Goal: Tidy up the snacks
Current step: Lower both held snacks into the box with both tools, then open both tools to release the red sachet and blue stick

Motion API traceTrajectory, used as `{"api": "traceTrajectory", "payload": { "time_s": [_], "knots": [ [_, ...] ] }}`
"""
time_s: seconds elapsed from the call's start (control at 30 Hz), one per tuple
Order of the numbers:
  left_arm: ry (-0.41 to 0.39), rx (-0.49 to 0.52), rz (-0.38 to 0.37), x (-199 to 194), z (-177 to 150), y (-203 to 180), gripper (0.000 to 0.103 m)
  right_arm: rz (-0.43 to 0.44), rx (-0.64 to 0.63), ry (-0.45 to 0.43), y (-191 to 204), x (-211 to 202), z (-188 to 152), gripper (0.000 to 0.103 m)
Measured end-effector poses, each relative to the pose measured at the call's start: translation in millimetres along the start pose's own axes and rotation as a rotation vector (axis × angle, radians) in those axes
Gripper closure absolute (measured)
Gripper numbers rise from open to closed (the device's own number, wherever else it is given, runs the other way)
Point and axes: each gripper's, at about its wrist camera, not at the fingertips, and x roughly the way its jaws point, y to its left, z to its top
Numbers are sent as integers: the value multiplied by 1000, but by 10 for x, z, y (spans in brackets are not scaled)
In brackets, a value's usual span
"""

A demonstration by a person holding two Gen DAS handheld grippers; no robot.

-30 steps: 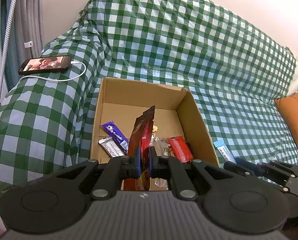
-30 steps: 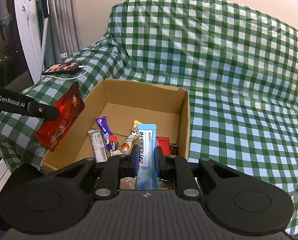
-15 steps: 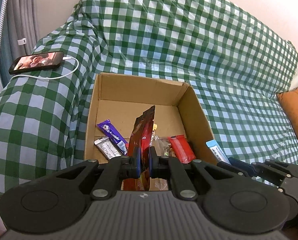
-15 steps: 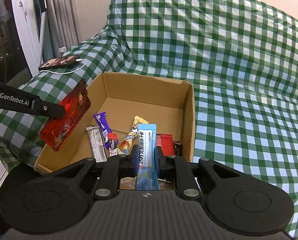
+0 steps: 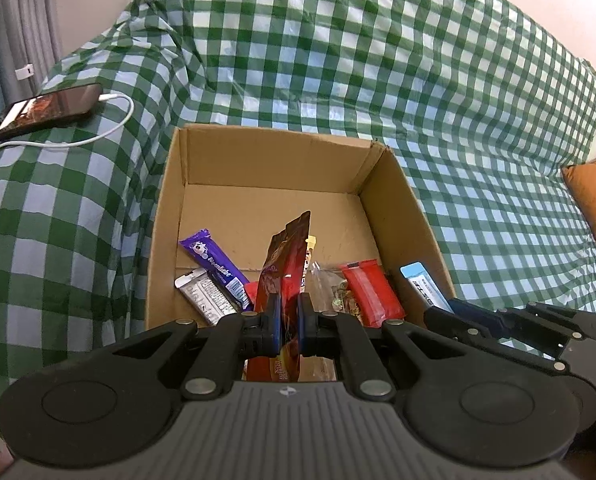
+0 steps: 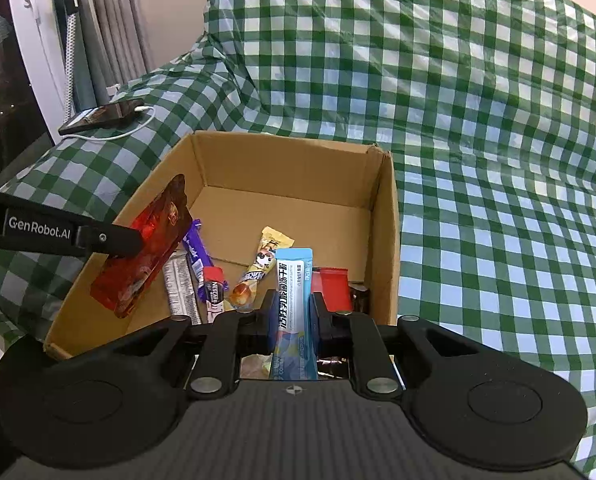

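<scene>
Both grippers have dropped closer to the open brown cardboard box (image 6: pixel 381 216). Left gripper (image 5: pixel 288 316) pinches the glossy dark-red foil pouch (image 5: pixel 288 256), right gripper (image 6: pixel 294 314) the light-blue snack stick (image 6: pixel 294 296). Releasing near the lower-right wall risks the stick spilling out.

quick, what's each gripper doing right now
Left gripper: shut on the red snack pouch.
Right gripper: shut on the blue snack packet.

The lower end of the red pouch (image 5: pixel 284 276) was hidden behind the left gripper (image 5: pixel 286 322) body. The base of the blue packet (image 6: pixel 294 312) was concealed likewise by the right gripper (image 6: pixel 294 318). The print on the silver bar (image 5: pixel 204 294) could not be read. The orange cushion (image 5: pixel 595 200) was cut off by the frame edge. The phone (image 6: pixel 100 116) screen content was too small to be determined.
</scene>
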Motion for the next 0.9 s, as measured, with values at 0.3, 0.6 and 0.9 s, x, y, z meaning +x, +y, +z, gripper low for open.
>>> {"api": "traceTrajectory", "payload": {
  "time_s": [0.3,0.6,0.9],
  "knots": [
    [44,0,13,255,18,18,95,-2,14,32,22,271,60,85],
    [61,4,35,419,47,100,95,1,32,55,34,441,107,85],
    [106,-1,51,534,84,146,56,35,105,38,5,551,219,71]
  ]
}}
